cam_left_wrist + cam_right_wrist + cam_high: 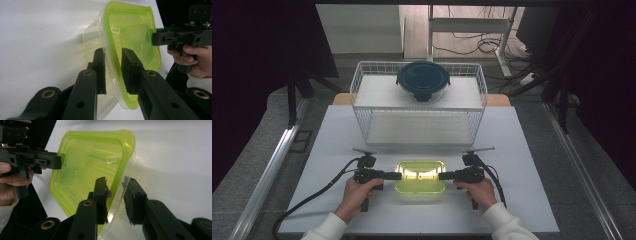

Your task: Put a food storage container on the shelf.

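A clear rectangular container with a lime-green lid [421, 176] sits on the white table, near its front edge. My left gripper [399, 175] comes at it from the left and my right gripper [441, 175] from the right, both held level. In the left gripper view the jaws of the left gripper [113, 60] stand on either side of the container's [130, 27] lid rim and wall, closed onto them. The right gripper [160, 38] shows at the far rim. In the right gripper view the right gripper [116, 186] is closed the same way on the container's [82, 165] opposite rim.
A white wire basket [357, 80] with two shelves stands behind the container. On its top shelf rests a round container with a dark blue lid [423, 79]. White tabletop [522, 200] spreads on both sides of the hands. Cables trail from both grippers towards the front edge.
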The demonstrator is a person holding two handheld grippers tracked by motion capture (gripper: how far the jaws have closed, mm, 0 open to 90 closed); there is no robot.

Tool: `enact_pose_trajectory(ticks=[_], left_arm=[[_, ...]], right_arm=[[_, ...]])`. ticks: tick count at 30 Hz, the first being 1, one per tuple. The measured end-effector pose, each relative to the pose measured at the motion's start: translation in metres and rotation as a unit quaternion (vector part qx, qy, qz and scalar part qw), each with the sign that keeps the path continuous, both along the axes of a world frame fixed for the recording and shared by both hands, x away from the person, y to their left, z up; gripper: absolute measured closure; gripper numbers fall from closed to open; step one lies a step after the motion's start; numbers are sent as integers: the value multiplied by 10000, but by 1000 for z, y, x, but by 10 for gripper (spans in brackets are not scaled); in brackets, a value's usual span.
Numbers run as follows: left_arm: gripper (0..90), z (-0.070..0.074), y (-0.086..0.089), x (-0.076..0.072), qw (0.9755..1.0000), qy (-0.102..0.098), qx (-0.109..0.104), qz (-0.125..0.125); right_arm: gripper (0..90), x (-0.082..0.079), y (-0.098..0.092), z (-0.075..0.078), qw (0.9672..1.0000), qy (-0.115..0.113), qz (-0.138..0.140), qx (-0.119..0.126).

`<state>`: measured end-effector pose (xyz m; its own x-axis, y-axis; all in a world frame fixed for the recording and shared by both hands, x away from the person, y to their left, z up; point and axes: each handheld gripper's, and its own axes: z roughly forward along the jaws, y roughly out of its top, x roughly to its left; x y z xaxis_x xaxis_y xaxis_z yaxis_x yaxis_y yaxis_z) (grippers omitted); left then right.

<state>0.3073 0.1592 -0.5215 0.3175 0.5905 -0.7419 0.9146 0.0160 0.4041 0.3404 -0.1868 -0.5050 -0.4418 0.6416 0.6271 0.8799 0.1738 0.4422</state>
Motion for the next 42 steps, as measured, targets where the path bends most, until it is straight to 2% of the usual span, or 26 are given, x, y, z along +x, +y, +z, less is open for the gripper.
enact_pose_trajectory(ticks=[6,14,18,25,28,31,34,37,42], left_arm=[[795,5,1,-4,9999,-152,27,-27],[799,24,3,-12,9987,-491,35,-158],[800,33,3,-16,9979,-631,59,-146],[800,51,4,-21,9953,-950,72,-154],[800,55,3,-22,9945,-1027,105,-155],[801,57,4,-22,9944,-1047,60,-164],[801,62,3,-22,9933,-1139,126,-164],[801,71,3,-20,9915,-1275,170,-190],[802,80,5,-15,9904,-1355,174,-222]], right_arm=[[772,-4,-4,9,9997,-78,-48,239],[787,-9,-5,17,9990,-345,27,279],[789,-11,-5,27,9978,-587,74,304],[790,-15,-5,43,9954,-889,111,334],[790,-17,-4,51,9938,-1048,126,335],[790,-17,-5,55,9929,-1121,133,367],[790,-18,-5,59,9922,-1191,137,355],[792,-18,-5,63,9916,-1244,120,346],[793,-17,-4,71,9907,-1304,78,385]])
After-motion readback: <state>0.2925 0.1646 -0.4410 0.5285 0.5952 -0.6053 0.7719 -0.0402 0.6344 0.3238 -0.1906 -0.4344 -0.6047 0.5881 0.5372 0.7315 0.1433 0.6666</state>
